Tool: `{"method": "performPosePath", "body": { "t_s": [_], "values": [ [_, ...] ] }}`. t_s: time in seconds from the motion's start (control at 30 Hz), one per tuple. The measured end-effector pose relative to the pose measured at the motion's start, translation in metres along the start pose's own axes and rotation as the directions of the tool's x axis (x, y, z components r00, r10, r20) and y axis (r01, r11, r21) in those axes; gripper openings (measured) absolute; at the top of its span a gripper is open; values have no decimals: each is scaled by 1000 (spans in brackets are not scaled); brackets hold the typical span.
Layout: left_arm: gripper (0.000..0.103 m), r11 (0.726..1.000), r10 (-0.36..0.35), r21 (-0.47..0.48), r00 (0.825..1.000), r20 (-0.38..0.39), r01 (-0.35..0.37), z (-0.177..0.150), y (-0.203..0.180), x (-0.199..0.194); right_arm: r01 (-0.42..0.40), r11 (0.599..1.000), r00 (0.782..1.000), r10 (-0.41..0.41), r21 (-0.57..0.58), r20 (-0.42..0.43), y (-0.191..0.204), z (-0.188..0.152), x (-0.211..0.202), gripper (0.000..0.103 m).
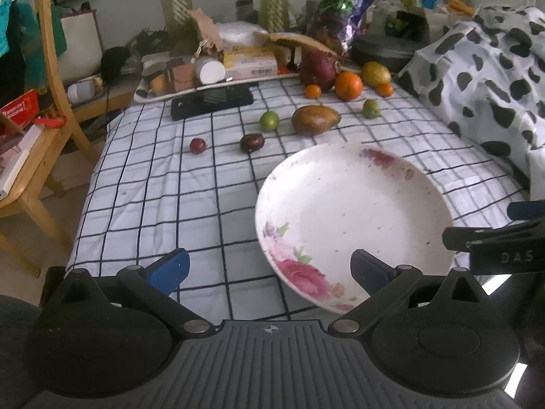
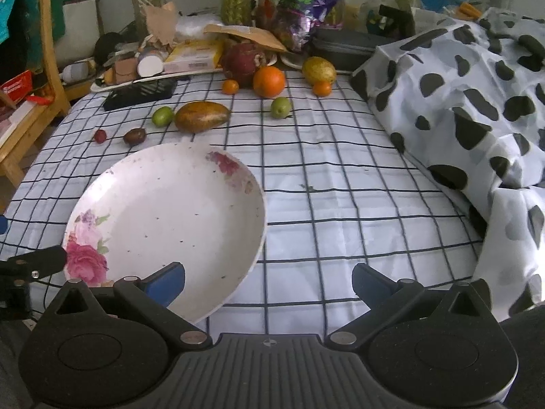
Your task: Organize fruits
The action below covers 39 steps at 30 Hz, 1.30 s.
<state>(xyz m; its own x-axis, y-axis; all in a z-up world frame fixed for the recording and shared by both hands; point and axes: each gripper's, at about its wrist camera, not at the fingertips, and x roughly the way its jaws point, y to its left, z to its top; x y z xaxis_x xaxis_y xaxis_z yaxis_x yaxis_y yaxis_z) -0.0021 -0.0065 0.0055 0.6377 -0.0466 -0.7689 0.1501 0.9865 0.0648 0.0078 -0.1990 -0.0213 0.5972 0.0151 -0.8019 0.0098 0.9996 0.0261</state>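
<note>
- Both our tongs, left [image 1: 269, 272] and right [image 2: 269, 283], hung released just short of the plate [image 1: 340, 225].
- Fruits (mango [image 1: 315, 120] nearest) lay beyond the plate.
- We judged the mango firm, smooth, slippery; best pinched across its middle.

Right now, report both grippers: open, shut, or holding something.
Left gripper: open, holding nothing, low at the plate.
Right gripper: open, holding nothing.

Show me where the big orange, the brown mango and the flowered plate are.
big orange [image 2: 268, 81]: right wrist view, middle of its skin.
brown mango [image 2: 201, 116]: right wrist view, centre of its body.
flowered plate [image 1: 344, 218]: left wrist view, bare white middle.
</note>
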Motion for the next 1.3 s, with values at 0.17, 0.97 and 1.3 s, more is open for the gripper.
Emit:
{"method": "performPosePath", "body": {
  "t_s": [0.17, 0.97, 1.3],
  "values": [
    [102, 1000, -24, 7, 1000, 7, 24, 5, -5, -3, 23, 1000, 1000, -23, -10, 20, -2, 2, -11, 103],
    [102, 1000, -8, 15, 1000, -11, 8, -4, 2, 8, 18, 1000, 999, -19, 16, 31, -2, 1, -2, 103],
    [102, 998, -58, -18, 998, -20, 57, 0, 12, 11, -41, 999, 996, 40, 18, 74, 2, 6, 1, 103]
  ]
}}
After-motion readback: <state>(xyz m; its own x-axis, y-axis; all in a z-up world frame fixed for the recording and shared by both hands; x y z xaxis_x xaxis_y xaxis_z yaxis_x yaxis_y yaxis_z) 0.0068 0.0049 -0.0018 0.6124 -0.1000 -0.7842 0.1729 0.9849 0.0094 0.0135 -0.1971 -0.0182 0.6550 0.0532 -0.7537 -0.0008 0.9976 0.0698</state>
